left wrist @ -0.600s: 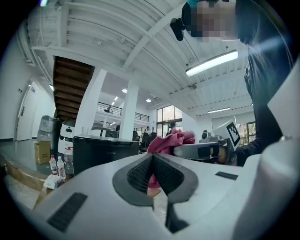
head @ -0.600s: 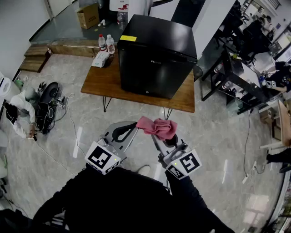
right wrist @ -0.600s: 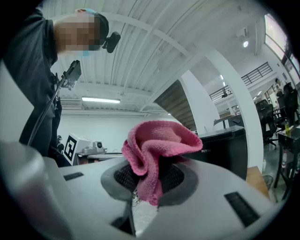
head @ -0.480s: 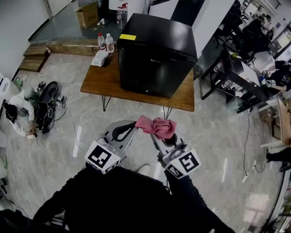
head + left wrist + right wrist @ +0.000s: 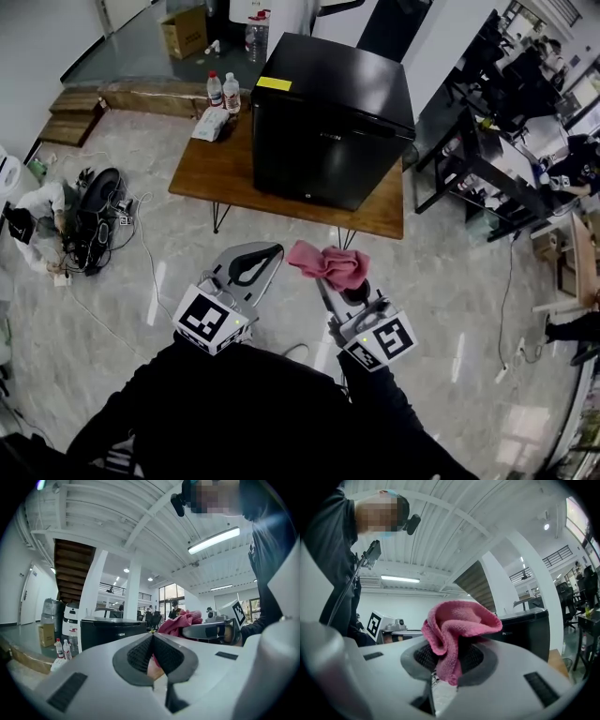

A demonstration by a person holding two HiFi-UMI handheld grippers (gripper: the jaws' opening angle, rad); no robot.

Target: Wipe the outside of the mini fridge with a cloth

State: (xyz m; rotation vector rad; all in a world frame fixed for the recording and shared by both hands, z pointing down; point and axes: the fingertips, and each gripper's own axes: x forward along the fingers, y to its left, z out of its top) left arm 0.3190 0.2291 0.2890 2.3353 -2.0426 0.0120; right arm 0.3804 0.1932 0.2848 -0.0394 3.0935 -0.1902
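Note:
A black mini fridge stands on a low wooden table ahead of me; it also shows in the left gripper view and the right gripper view. My right gripper is shut on a pink cloth, which bunches above its jaws. The left gripper is shut with nothing between its jaws, to the left of the cloth. Both grippers hang over the floor, short of the table's near edge.
Two water bottles and a white packet sit at the table's far left. A cardboard box stands beyond. Cables and bags lie on the floor at left. Desks and chairs fill the right side.
The view has shifted slightly toward the table; the fridge sits a little more to the right in the frame. Both grippers keep their grip and spacing.

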